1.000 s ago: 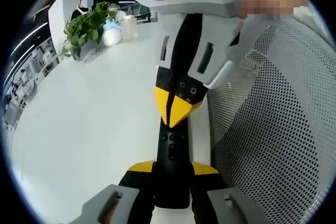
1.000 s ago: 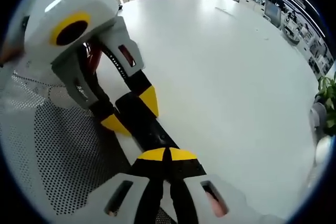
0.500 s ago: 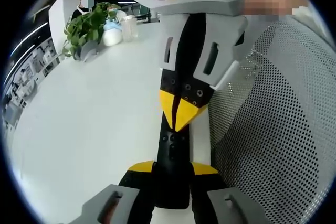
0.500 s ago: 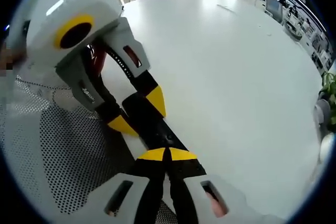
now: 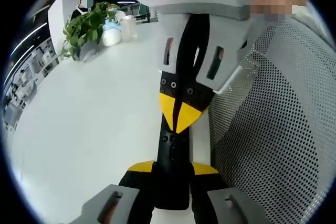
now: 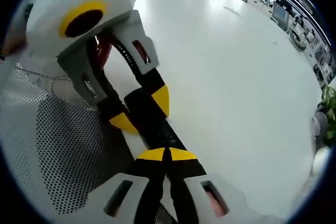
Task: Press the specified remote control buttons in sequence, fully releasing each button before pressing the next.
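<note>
A slim black remote control (image 5: 171, 148) lies lengthwise between my left gripper's (image 5: 172, 167) yellow-tipped jaws, which are shut on its sides. My right gripper (image 5: 181, 114) comes down from above with its jaws shut together. Its yellow point is at the remote's upper buttons, and contact is hard to judge. In the right gripper view my right gripper (image 6: 168, 155) is shut over the remote control (image 6: 157, 132). My left gripper (image 6: 143, 111) clamps the remote from the upper left, one yellow tip on each side.
The white table (image 5: 89, 114) stretches away to the left. A white mesh chair back (image 5: 273, 129) stands close on the right, and the mesh chair back (image 6: 68, 150) also sits at the left. A potted plant (image 5: 86, 27) and cups (image 5: 119, 27) stand at the table's far end.
My right gripper has edged slightly lower and straighter over the remote. My left gripper's hold on the remote is unchanged.
</note>
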`<state>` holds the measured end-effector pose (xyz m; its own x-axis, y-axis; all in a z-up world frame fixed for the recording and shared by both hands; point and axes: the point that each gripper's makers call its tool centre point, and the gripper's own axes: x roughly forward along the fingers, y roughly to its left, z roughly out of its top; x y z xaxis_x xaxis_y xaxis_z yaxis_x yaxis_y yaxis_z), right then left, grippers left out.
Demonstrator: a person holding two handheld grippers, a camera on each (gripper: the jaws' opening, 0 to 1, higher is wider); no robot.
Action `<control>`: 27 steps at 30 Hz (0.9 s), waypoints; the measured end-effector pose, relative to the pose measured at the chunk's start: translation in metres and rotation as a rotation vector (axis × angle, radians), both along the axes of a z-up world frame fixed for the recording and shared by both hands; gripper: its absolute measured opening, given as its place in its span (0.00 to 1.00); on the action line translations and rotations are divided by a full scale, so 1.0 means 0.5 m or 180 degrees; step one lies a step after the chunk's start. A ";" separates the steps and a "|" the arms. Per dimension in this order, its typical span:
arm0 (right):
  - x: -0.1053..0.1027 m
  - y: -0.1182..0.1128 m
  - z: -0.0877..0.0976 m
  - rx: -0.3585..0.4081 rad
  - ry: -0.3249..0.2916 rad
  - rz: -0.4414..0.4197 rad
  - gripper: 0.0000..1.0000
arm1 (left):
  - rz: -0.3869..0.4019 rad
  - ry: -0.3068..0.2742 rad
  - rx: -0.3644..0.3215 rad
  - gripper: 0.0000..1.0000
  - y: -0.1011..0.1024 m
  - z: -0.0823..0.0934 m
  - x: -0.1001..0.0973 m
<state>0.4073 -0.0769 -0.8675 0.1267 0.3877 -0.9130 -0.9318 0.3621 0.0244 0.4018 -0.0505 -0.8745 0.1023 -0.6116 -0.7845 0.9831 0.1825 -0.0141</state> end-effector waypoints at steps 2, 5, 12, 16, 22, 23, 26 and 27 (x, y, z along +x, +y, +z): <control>-0.001 0.000 0.000 -0.0003 -0.0015 0.0053 0.00 | 0.0002 0.0001 -0.0001 0.25 0.000 0.000 0.000; 0.003 -0.001 0.001 0.0038 0.0054 -0.0034 0.00 | 0.0004 0.0002 -0.0008 0.25 0.000 0.000 0.000; 0.000 -0.001 0.002 0.0136 0.0089 -0.0034 0.00 | -0.0011 0.0002 -0.0012 0.25 -0.001 0.001 0.000; 0.000 0.001 0.002 0.0056 0.0075 -0.0022 0.00 | -0.0004 0.0003 -0.0016 0.25 -0.002 0.001 0.000; 0.004 -0.003 0.002 0.0119 0.0221 -0.0236 0.00 | -0.0010 0.0004 -0.0004 0.25 -0.002 0.000 0.001; 0.005 -0.003 0.002 0.0120 0.0244 -0.0252 0.00 | -0.0011 0.0004 -0.0003 0.25 -0.002 0.000 0.000; 0.002 -0.002 0.002 0.0119 0.0260 -0.0291 0.00 | -0.0010 0.0005 -0.0008 0.25 -0.002 0.000 0.000; 0.001 -0.002 0.002 0.0114 0.0243 -0.0267 0.00 | -0.0009 0.0005 -0.0008 0.25 -0.002 0.000 0.000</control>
<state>0.4079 -0.0780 -0.8663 0.0909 0.4111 -0.9071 -0.8932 0.4364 0.1083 0.4019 -0.0514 -0.8744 0.0991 -0.6139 -0.7831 0.9836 0.1796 -0.0163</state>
